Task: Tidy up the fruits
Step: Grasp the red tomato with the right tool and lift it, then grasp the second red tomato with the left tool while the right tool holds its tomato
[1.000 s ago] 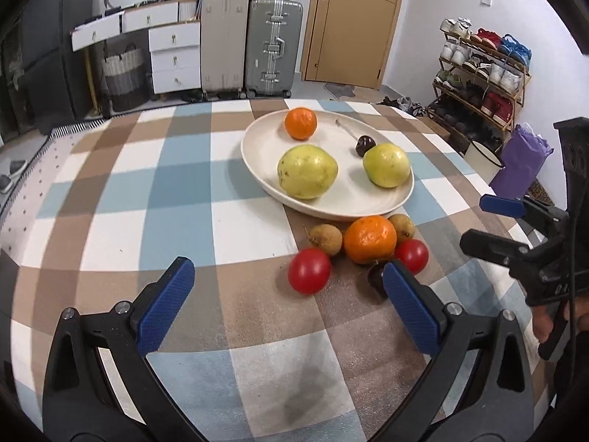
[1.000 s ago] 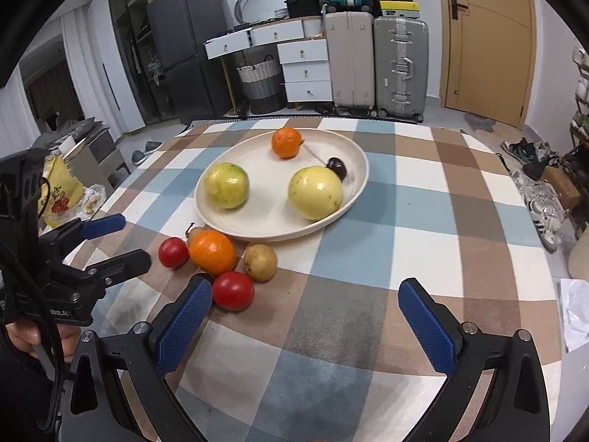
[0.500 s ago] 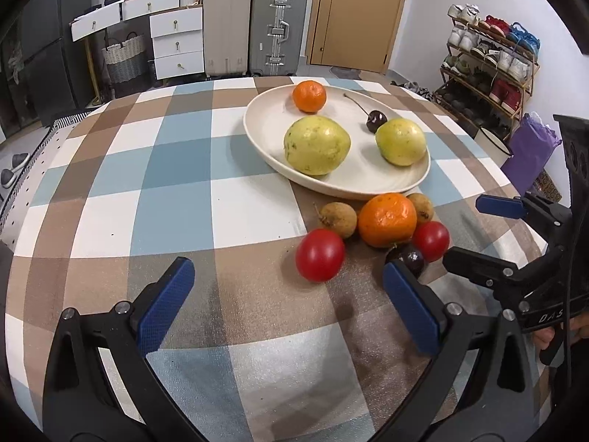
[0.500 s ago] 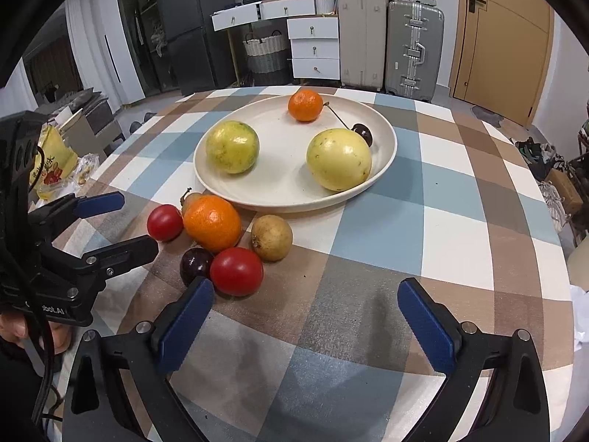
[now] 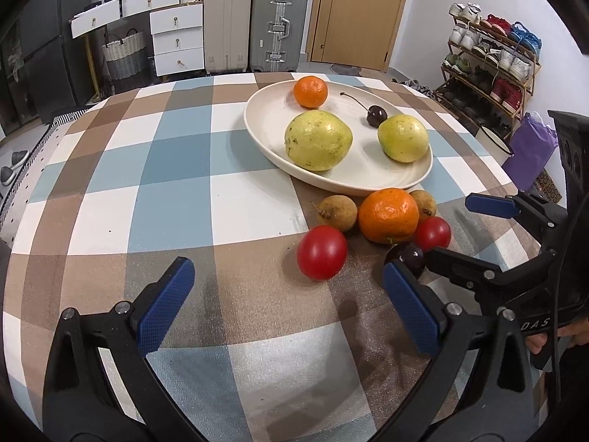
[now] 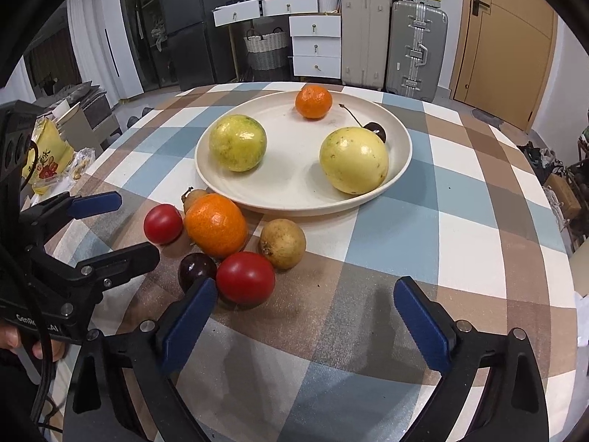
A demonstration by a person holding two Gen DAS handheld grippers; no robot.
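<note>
fruits [image 6: 215, 226] loose beside plate [image 6: 302, 199]; left gripper [image 5: 283, 298] jaws wide, right gripper [image 6: 305, 313] jaws closing, both empty.

A: Cream plate [image 6: 399, 169], with two yellow-green fruits and an orange mandarin [image 6: 313, 102] on it!
B: Just beside the plate: a bright orange [image 6: 215, 225], red tomatoes, brown longans. The desk [image 6: 460, 213] is checked blue, brown and white.

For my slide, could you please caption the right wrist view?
Open right gripper, jaws closing, nears a red tomato beside loose fruit below a plate.
</note>
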